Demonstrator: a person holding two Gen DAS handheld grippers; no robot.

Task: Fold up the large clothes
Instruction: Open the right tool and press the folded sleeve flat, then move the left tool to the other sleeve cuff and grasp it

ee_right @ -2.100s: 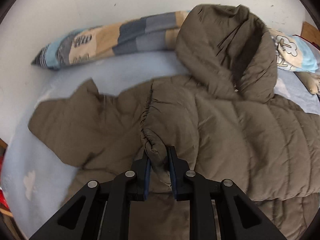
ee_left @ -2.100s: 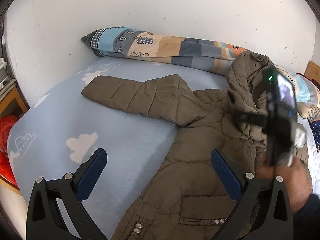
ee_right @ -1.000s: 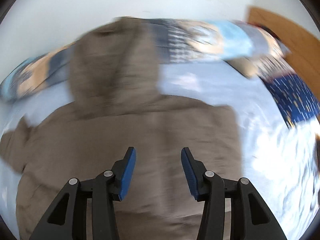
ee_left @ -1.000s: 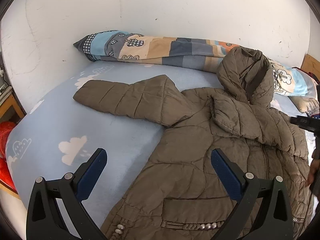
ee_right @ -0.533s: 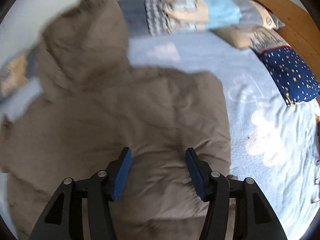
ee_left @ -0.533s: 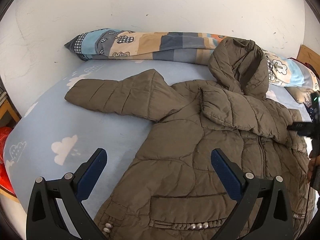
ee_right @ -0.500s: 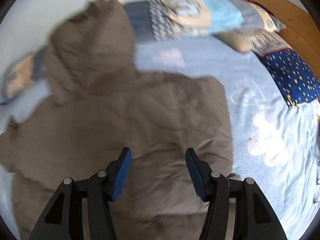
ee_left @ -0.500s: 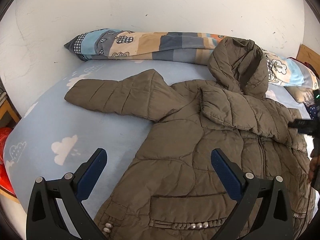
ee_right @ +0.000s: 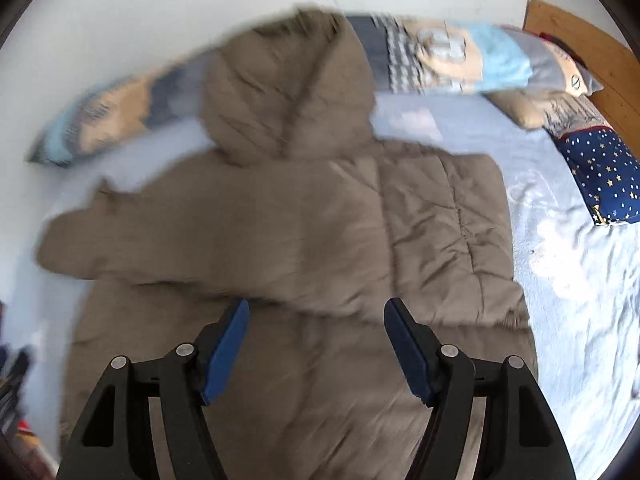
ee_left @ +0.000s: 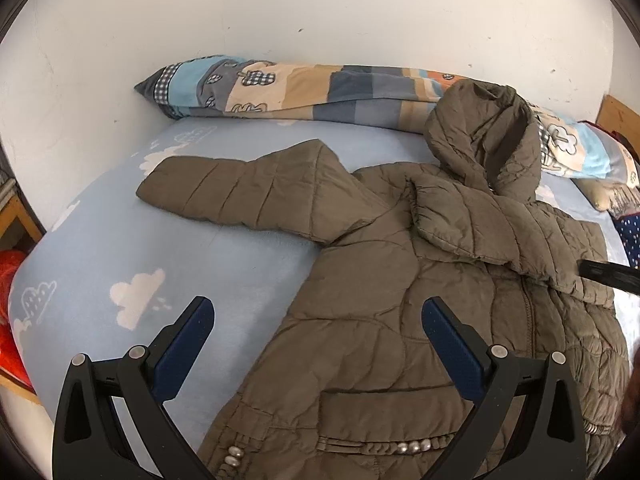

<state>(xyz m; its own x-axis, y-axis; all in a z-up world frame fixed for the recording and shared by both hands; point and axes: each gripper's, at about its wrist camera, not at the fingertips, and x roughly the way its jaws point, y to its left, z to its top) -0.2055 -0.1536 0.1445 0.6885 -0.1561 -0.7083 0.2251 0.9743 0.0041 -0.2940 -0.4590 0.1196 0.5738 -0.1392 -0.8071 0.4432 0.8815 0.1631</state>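
We see a brown padded coat (ee_left: 392,288) lying spread on the blue sheet (ee_left: 132,264) with white clouds, and we place everything else by that coat. Its hood (ee_left: 486,136) lies at the far end, touching the long patchwork pillow (ee_left: 304,86) that runs along the white wall (ee_left: 320,12). One sleeve (ee_left: 244,194) stretches flat to the left of the coat's body; the other sleeve (ee_left: 480,226) is folded across the chest. A row of pearly buttons (ee_left: 412,447) marks the near hem. To the right of the coat lies a dark blue pillow with stars (ee_right: 602,174), with a wooden headboard (ee_right: 584,50) beyond it.

Our left gripper (ee_left: 316,344) hangs over the near hem of the coat, jaws spread wide, with nothing between them. Our right gripper (ee_right: 316,346) hangs over the coat's lower right part, and its jaws are opening; no cloth is pinched between them. The right wrist view is blurred on the coat's left side. From the left wrist view, a dark piece of the right gripper shows at the coat's right edge.
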